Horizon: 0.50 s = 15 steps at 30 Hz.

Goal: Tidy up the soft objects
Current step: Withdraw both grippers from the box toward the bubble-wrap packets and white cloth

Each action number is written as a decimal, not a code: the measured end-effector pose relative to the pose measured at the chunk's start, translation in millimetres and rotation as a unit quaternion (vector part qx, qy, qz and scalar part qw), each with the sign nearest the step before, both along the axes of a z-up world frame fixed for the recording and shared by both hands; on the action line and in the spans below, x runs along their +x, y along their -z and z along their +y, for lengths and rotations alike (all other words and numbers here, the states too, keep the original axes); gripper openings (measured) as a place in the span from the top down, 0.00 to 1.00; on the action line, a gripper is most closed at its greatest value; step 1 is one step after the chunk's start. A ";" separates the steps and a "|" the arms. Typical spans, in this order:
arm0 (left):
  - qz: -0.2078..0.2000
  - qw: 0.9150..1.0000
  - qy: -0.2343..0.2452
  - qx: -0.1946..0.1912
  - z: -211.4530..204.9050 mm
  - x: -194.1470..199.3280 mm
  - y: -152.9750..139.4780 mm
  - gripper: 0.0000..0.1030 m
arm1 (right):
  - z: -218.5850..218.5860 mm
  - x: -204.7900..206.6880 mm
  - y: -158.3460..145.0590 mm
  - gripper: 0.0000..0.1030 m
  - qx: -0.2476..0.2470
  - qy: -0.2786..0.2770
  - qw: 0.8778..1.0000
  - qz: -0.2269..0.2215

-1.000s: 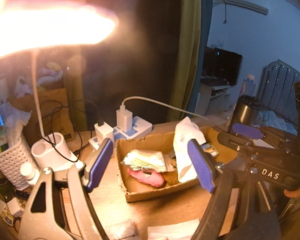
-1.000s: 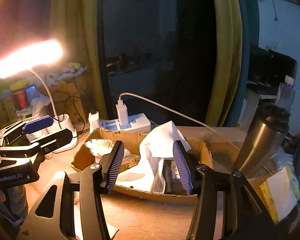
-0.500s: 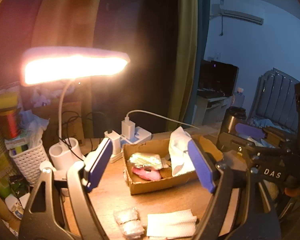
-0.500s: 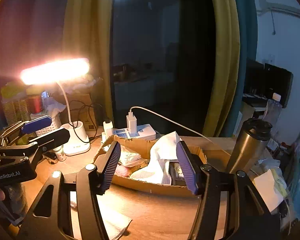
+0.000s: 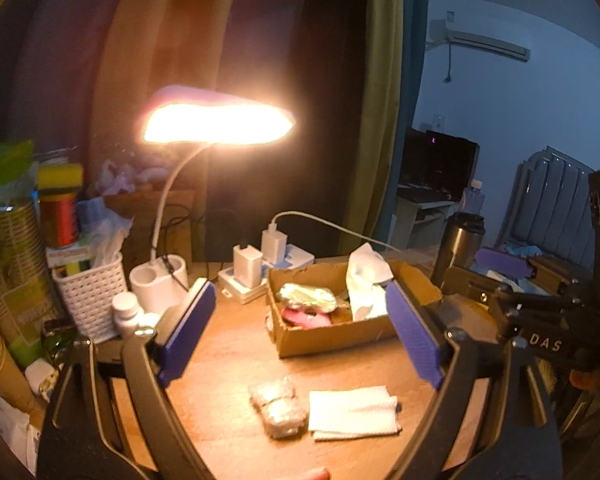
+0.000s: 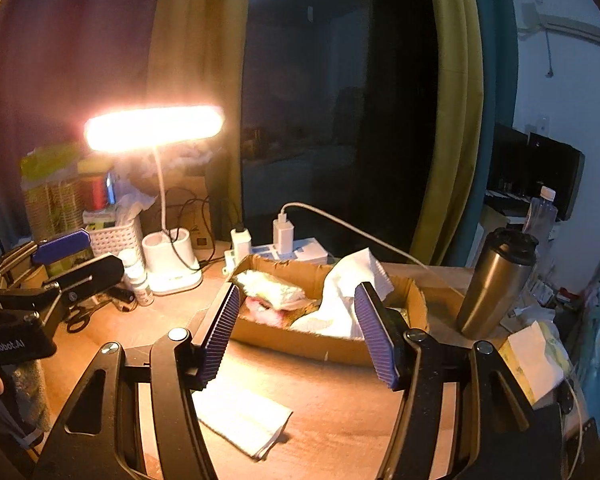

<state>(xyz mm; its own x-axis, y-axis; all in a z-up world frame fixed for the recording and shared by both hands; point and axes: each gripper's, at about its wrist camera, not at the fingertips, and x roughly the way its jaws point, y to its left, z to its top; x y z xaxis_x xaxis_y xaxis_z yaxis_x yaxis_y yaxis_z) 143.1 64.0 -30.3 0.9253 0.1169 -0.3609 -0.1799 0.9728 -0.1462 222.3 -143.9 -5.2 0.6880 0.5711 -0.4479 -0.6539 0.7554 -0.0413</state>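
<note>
Between picks, by the look of it. Left gripper (image 5: pixel 300 332) empty, jaws spreading wider, nothing between the pads. Right gripper (image 6: pixel 298 332) likewise spread and empty, nothing pinched. Both poised short of the cardboard box (image 5: pixel 332 336), which sits straight ahead beyond the fingertips, already holding a crumpled white tissue (image 5: pixel 366 280), a silvery packet (image 5: pixel 308 298) and something pink (image 5: pixel 304 317) beneath it.

Still out on the desk (image 5: pixel 236 344): a folded white towel (image 5: pixel 352 410), just below and between the left fingertips, and a wrapped packet (image 5: pixel 278 406) touching or nearly touching its left edge. Towel lying flat, long axis running across the left gripper's line, side to side, loose layered edge toward the near side. Packet's long axis closer to fore-and-aft, slightly slanted.

Next move, judging from this: dip down onto one of the two, close across the short dimension. For the towel, pads likely needing a quarter turn, or a pinch on one end, before the carry forward into the box.
</note>
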 end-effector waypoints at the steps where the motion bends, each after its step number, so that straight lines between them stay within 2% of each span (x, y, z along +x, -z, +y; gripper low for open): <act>1: 0.000 1.000 -0.002 -0.002 1.8 -3.6 1.7 0.14 | 2.5 -3.0 2.1 0.39 -0.004 -0.001 1.000 0.001; 8: 0.009 1.000 -0.011 -0.018 20.5 -23.0 19.2 0.14 | 16.6 -17.5 16.9 0.38 -0.016 -0.003 1.000 0.013; 12: 0.016 0.999 -0.017 -0.023 30.9 -31.3 29.7 0.14 | 28.4 -21.6 32.7 0.28 -0.027 -0.005 0.999 0.029; 15: 0.024 0.999 -0.020 -0.028 36.2 -35.4 38.3 0.14 | 35.6 -24.1 46.1 0.27 -0.036 -0.008 0.998 0.041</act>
<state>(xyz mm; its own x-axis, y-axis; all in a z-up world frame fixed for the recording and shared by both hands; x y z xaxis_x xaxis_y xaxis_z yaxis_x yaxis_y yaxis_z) 107.8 100.2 -68.5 0.9015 0.1325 -0.4120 -0.2275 0.9549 -0.1908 198.2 -108.3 -51.4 0.6381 0.5454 -0.5435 -0.6692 0.7420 -0.0411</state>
